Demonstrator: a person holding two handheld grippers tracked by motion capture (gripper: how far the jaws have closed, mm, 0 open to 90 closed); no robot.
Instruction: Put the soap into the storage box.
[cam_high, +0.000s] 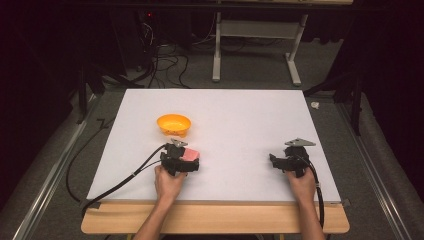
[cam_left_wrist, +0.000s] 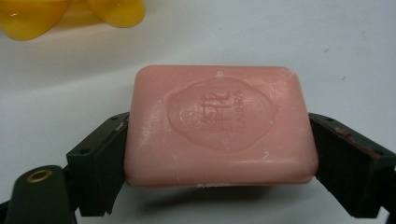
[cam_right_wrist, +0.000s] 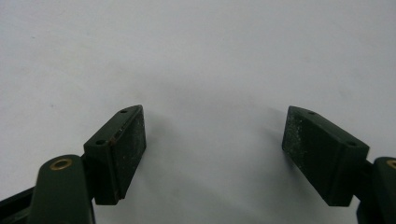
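Soap (cam_left_wrist: 219, 126) sits clamped between the pads of the left gripper (cam_high: 183, 161) near the table's (cam_high: 240, 120) front-left – grasp made, the lift toward the yellow bowl (cam_high: 174, 124) at its 11 o'clock likely next – while the right gripper (cam_high: 285, 161) rests, jaws apart and empty.

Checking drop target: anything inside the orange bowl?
The high view shows the orange bowl interior bare as far as visible; its near inner wall is hidden by the rim. The left gripper is shut on the pink soap just in front of it.
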